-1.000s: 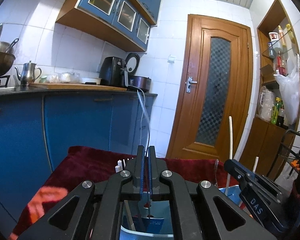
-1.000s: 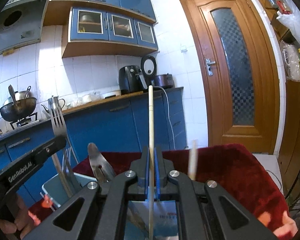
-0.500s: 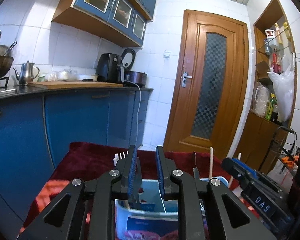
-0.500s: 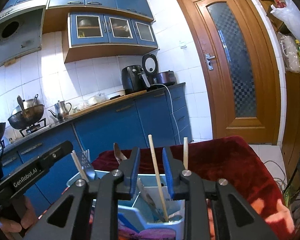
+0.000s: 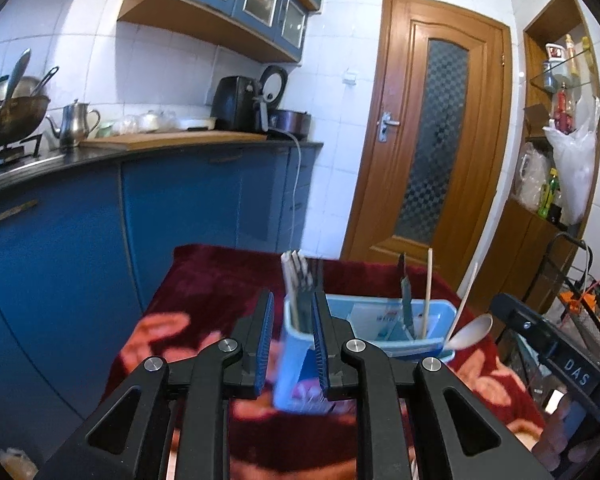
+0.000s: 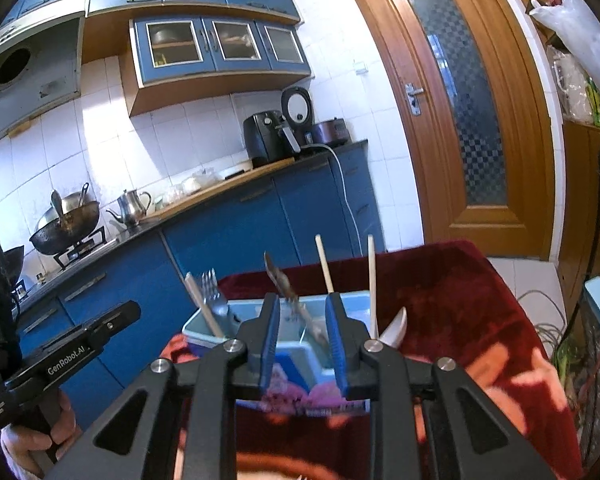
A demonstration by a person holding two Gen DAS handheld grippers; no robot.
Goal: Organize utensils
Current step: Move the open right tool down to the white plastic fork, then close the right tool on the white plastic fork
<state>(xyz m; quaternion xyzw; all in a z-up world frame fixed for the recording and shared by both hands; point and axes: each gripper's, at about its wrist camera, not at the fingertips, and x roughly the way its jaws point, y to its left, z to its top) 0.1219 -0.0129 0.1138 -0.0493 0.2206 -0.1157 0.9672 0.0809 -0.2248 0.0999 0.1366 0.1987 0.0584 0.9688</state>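
Observation:
A light blue utensil caddy [image 5: 380, 305] [image 6: 198, 336] stands on a dark red blanket [image 5: 220, 280]. Forks [image 5: 302, 276] [image 6: 212, 288] and pale sticks stand in its left compartment. A knife [image 5: 405, 300] [image 6: 278, 276] and a wooden chopstick [image 5: 428, 280] [image 6: 324, 264] stand further right. A white spoon [image 5: 470, 330] [image 6: 394, 326] leans at the right end. My left gripper [image 5: 294, 300] is open and empty, just short of the caddy's left corner. My right gripper [image 6: 302, 304] is open and empty, in front of the knife compartment.
Blue kitchen cabinets [image 5: 80, 240] and a worktop with a kettle [image 5: 74, 126] and wok run along the left. A wooden door [image 5: 432, 160] is behind the table. A wire rack [image 5: 588, 312] stands at the right. A hand [image 6: 32, 440] holds the left gripper's handle.
Both grippers were shut on thin utensils over the caddy. They have opened, let go and drawn back. The utensils now stand in the caddy.

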